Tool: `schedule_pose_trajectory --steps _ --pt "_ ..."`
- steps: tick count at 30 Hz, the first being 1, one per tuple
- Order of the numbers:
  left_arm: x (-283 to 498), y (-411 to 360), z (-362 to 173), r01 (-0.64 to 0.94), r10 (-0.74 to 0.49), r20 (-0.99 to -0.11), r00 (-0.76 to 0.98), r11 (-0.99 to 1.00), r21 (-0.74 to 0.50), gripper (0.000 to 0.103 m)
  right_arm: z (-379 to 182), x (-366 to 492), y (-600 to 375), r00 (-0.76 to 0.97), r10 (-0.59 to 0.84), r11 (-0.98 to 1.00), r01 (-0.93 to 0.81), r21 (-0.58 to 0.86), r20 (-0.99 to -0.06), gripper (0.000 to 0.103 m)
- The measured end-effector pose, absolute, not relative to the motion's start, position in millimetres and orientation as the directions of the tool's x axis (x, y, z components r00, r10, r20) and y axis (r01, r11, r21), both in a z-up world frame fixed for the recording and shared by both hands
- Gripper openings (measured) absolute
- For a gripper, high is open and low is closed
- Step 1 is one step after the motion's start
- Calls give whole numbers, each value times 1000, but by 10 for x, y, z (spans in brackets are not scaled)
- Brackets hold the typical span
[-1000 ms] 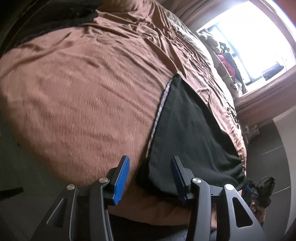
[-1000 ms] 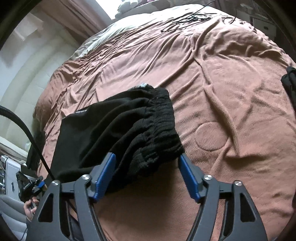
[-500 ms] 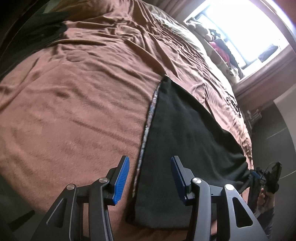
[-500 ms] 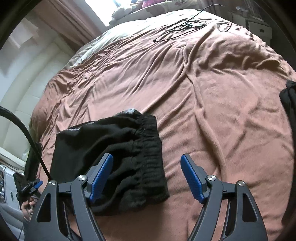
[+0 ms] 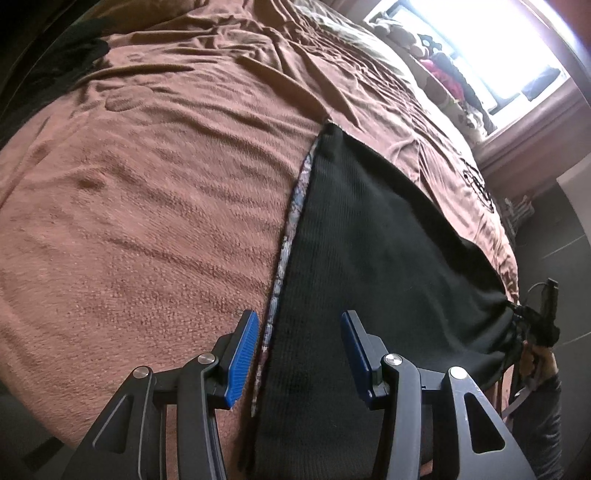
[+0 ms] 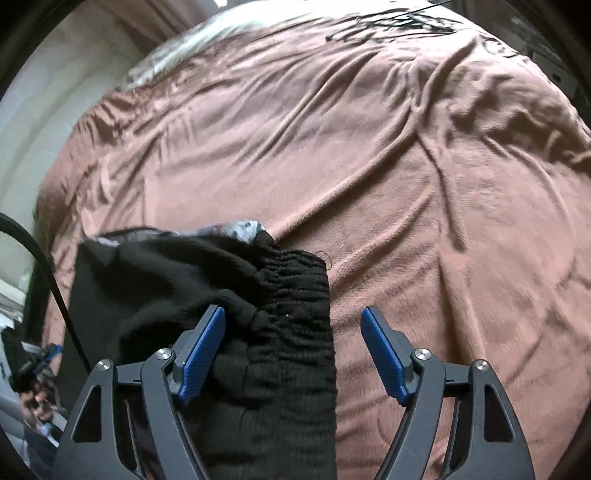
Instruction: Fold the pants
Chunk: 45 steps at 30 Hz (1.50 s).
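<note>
Black pants lie flat on the brown bedspread, with a patterned strip along their left edge. My left gripper is open just above the near end of the pants, its jaws astride the patterned edge. In the right wrist view the gathered elastic waistband of the pants lies between the open jaws of my right gripper. The right gripper also shows small at the far right of the left wrist view, by the bunched waist end.
The brown bedspread is wrinkled across the bed. A dark garment lies at the far left corner. Black cables lie near the head of the bed. A bright window and pillows stand beyond the bed.
Both grippers have moved in over the pants. The left now straddles the patterned edge lower down. The right has dropped back onto the waistband after lifting away. Both stay open.
</note>
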State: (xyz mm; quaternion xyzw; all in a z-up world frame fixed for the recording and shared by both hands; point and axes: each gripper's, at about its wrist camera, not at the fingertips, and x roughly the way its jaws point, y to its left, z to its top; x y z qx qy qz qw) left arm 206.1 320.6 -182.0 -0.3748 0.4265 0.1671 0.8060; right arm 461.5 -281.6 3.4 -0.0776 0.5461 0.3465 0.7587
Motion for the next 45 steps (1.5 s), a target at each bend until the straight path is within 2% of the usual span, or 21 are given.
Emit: schedule_pose_trajectory --steps 2,6,9,17,22,33,40,45 --pt "2059 3201 -1845 -591 -51 -815 577 663 -460 49 7 4617 -2793 219 403 771 -604 201 -889 74" --pt "2031 3213 -1878 -594 -55 -815 577 656 -465 49 -49 4651 -2904 231 399 813 -537 226 -887 67" --pt "1999 3226 -1868 -592 -53 -813 580 657 -466 49 10 4572 -2948 276 374 828 -529 185 -885 67" --pt "1873 3219 -1831 -593 -50 -802 595 647 -480 49 559 4232 -2862 349 433 771 -621 141 -831 68" --pt "1772 3189 -1814 -593 -44 -791 610 637 -492 49 689 4020 -2622 326 483 700 -701 135 -813 68" --pt "1556 3142 -1772 -624 -6 -794 608 615 -483 49 459 3692 -1679 197 489 535 -837 115 -850 68" --pt "1453 3154 -1793 -631 -11 -793 609 599 -493 49 122 3712 -1004 162 421 462 -885 58 -893 68" --pt "1397 3201 -1812 -636 -12 -786 618 580 -509 49 -100 3817 -671 192 359 482 -876 6 -913 68"
